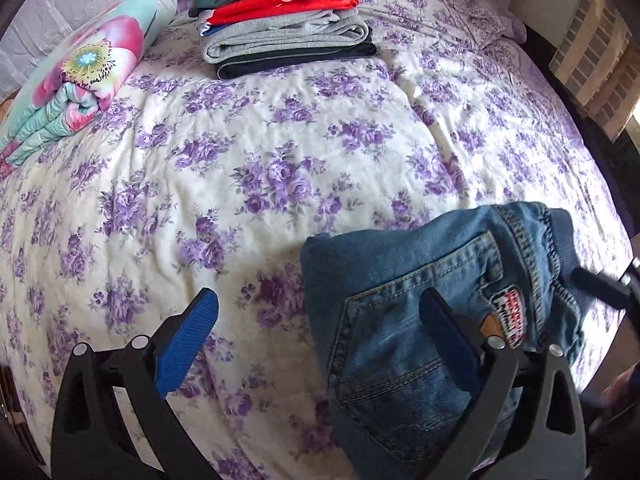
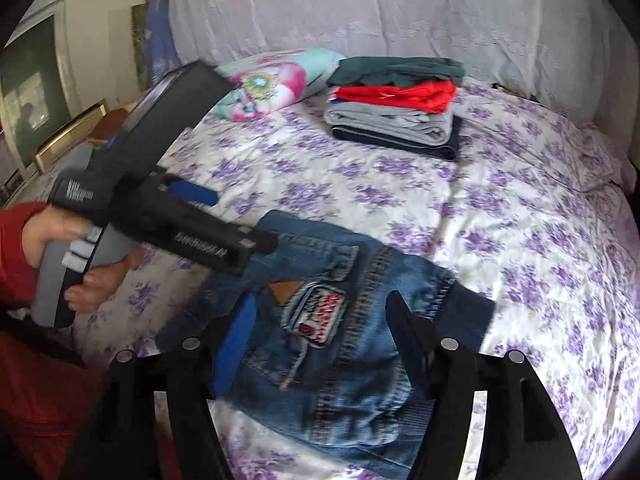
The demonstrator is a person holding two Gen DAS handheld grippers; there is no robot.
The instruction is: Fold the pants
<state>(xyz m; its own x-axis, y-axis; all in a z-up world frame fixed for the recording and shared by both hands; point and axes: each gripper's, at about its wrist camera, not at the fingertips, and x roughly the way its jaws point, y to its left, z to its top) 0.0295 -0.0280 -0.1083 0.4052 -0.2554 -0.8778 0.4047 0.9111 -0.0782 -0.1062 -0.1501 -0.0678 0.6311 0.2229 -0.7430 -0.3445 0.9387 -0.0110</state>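
The jeans lie folded into a small bundle on the near part of the bed, back pocket and patch facing up, ribbed waistband at the right edge. In the left wrist view the left gripper stands wide open, holding nothing: its left finger is over bare floral cover, its right finger over the pocket; whether that finger touches the denim cannot be told. The right gripper is also wide open and empty, its two fingers straddling the waistband end of the jeans above the patch. In the right wrist view the left gripper's body reaches in from the left, held by a hand in a red sleeve. Far on the bed sits a stack of folded clothes, dark green on top, then red, grey, and navy. Left of it lies a rolled flowered quilt.
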